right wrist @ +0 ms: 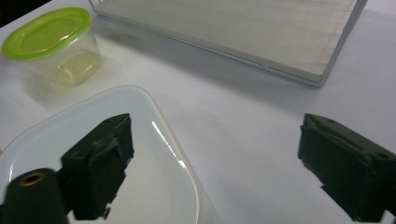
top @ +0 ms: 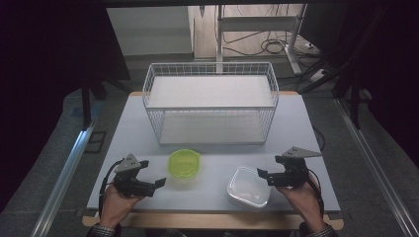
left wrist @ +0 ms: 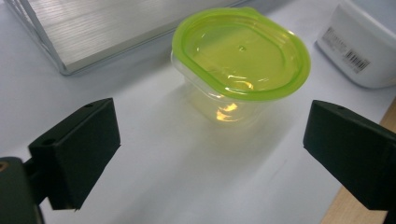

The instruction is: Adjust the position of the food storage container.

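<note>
From above I see my left gripper (top: 159,183) spread, just short of the round clear tub with a lime-green lid (top: 184,163), which stands before the white wire basket (top: 211,101) on the pale grey table (top: 296,128); dark curtains surround. In the left gripper view, the tub (left wrist: 240,60) sits beyond empty jaws. In the right gripper view, my right gripper (right wrist: 215,163) gapes over the rectangular clear plastic box with a white lid (right wrist: 154,154).

Small clear tub (top: 184,164) with lime-green lid, upright mid-table; white-lidded rectangular container (top: 248,186) flat, well apart, near front edge.

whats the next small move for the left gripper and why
Probably ease the left gripper forward toward the clear round tub with the lime-green lid: its jaws stand open and empty, the tub sits just ahead, centred between them and untouched.
</note>
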Motion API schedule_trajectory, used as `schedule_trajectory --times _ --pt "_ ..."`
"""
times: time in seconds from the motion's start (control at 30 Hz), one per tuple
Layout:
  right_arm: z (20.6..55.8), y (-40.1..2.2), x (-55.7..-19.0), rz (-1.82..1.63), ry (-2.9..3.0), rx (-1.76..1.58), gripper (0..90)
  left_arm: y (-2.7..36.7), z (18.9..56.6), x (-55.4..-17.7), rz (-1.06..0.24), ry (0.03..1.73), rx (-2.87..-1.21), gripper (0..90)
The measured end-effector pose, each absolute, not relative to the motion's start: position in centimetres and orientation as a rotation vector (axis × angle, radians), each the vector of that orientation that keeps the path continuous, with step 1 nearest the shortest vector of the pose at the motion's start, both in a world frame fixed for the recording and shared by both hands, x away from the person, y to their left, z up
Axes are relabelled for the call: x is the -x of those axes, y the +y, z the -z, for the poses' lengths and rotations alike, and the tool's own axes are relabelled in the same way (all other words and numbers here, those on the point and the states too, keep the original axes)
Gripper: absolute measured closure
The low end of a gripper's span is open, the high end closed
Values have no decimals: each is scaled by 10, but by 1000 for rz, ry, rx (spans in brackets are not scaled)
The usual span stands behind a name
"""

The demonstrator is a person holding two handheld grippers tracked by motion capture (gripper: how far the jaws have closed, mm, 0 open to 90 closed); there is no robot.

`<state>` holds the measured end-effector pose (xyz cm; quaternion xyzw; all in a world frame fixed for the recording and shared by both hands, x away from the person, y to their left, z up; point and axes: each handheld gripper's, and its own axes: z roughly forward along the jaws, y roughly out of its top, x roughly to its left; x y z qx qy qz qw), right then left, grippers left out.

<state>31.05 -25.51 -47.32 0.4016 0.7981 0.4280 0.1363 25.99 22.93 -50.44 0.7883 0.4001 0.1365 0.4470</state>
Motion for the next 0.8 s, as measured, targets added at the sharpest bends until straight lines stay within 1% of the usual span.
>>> schedule_trajectory --times 0.03,0.07,0.1,0.13,0.17,0.43,0.7,0.73,0.77,0.8 --pt "473 -256 -310 -1246 2302 -1162 144 228 505 -260 -348 987 -1956 52" --pt "472 -257 -311 -1252 2296 -1157 191 226 505 -259 -386 990 -1971 90" --pt "472 -257 -311 -1252 2296 -1157 191 226 505 -259 -386 990 -1971 110" --pt "472 -258 -310 -1251 2291 -1152 205 225 505 -259 -422 992 -1982 110" --pt "472 -258 -309 -1245 2281 -1151 214 225 505 -259 -442 999 -1986 136" --pt "477 -259 -310 -1241 2291 -1169 224 223 504 -261 -418 1000 -1987 221" --pt "477 -263 -312 -1225 2263 -1188 234 223 499 -260 -416 1016 -1983 247" --pt "477 -263 -312 -1225 2265 -1189 236 223 498 -259 -416 1008 -1977 273" --pt "477 -263 -312 -1225 2265 -1189 236 223 496 -259 -416 1005 -1970 273" --pt "477 -263 -313 -1225 2264 -1184 236 223 495 -258 -411 998 -1963 316"
